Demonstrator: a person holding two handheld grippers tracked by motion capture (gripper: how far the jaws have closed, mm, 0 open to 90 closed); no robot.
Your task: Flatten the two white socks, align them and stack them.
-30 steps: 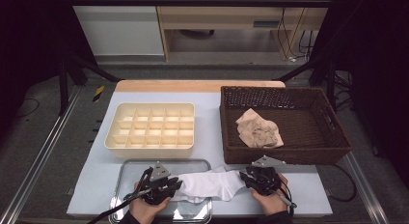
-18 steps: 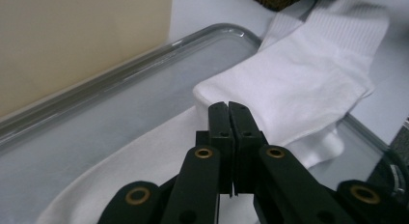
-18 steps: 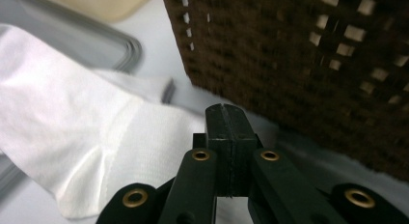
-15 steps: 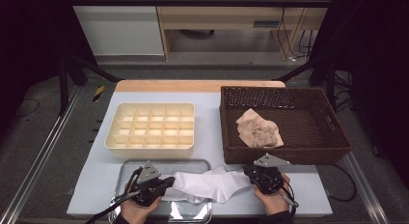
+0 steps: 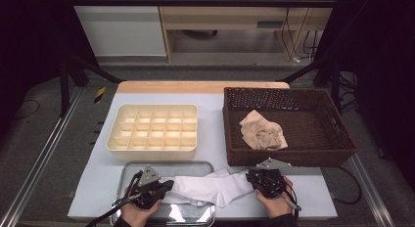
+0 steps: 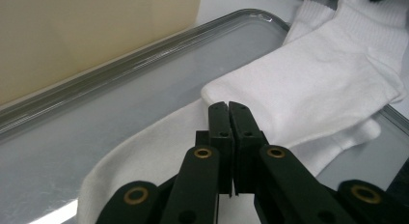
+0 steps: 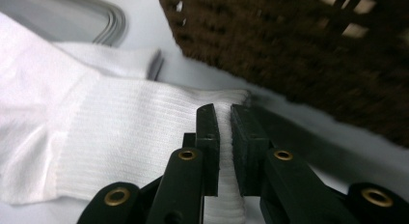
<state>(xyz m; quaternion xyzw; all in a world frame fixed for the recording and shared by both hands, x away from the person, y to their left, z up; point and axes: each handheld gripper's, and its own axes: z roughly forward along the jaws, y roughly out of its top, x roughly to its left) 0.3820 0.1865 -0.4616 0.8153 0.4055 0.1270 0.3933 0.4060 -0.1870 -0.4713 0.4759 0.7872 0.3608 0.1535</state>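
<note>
Your left claw [image 6: 228, 107] is clenched on the toe end of the white ribbed cotton sock [image 5: 210, 188]. Your right claw [image 7: 224, 113], its jaws just opening slightly, pinches the cuff, likely to stretch it flat. The sock spans the metal tray's [image 5: 169, 164] right edge onto the surface [image 5: 210, 139], creased mid-length.
</note>
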